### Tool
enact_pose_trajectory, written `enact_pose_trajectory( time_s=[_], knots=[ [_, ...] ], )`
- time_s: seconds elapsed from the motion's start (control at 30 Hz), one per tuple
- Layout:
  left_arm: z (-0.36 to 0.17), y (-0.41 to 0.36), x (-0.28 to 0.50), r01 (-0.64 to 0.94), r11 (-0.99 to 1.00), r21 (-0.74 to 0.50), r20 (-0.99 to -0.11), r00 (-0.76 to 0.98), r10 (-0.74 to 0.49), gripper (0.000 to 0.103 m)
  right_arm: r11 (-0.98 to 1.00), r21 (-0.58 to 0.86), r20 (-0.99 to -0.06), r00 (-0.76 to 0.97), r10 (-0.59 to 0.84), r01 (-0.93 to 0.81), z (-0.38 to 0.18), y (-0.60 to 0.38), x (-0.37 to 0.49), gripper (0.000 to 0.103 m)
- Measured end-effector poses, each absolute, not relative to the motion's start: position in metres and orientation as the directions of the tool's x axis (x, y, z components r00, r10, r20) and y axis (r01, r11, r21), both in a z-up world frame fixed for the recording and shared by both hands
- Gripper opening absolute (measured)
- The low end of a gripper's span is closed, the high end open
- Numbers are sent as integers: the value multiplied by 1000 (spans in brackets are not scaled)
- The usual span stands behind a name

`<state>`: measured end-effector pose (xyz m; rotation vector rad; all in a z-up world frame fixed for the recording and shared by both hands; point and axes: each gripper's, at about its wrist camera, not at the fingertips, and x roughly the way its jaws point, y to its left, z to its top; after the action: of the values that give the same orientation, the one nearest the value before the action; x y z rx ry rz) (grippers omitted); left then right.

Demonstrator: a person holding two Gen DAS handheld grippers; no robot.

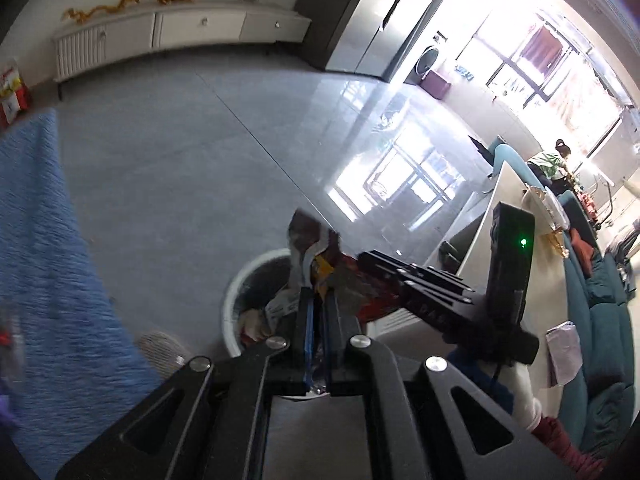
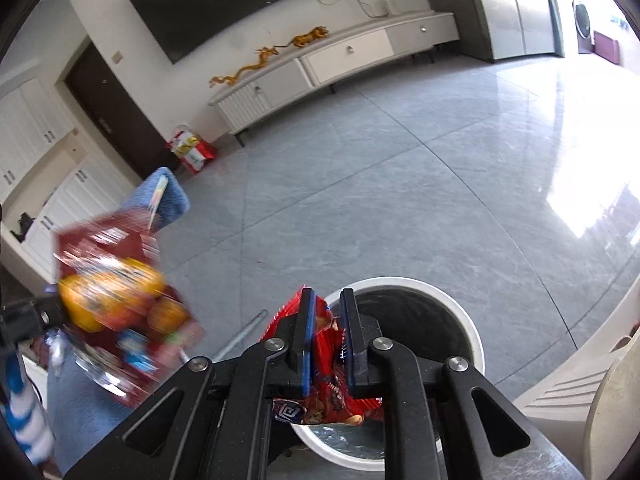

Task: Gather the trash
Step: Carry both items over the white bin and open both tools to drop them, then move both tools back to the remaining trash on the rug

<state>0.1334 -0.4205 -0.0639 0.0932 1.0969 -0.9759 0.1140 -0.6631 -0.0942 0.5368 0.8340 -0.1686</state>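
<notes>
Left gripper (image 1: 318, 300) pinches a crumpled snack wrapper (image 1: 310, 252) between near-closed fingers; the wrapper's long axis runs forward along the fingers, its free end sticking up past the tips, over the white-rimmed trash bin (image 1: 240, 280) just ahead and below. Right gripper (image 2: 328, 300) is clamped narrow on a red snack packet (image 2: 326, 392), which runs lengthwise between the fingers back toward the palm, above the near rim of the bin (image 2: 460, 312). A blurred red bag (image 2: 116, 304) shows far to its left.
</notes>
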Motion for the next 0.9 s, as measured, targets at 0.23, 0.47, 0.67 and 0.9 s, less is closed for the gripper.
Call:
enact_pose_trajectory(
  time_s=[0.23,0.47,0.67,0.9],
  knots=[
    [-93,-436,135,669,606,-430,-795,37,-605,5,853,354,-764,645,27,384,-98,-664,109,39],
    [-72,-401,125,677,619,-398,-776,112,-621,5,857,344,-753,658,8,383,-79,-659,96,39],
    [-33,-349,113,677,653,-340,-736,241,-633,5,881,327,-708,706,-11,341,-36,-640,84,40],
    [-2,-265,100,625,734,-266,-716,381,-585,5,917,314,-622,783,4,245,25,-600,71,44]
  ],
)
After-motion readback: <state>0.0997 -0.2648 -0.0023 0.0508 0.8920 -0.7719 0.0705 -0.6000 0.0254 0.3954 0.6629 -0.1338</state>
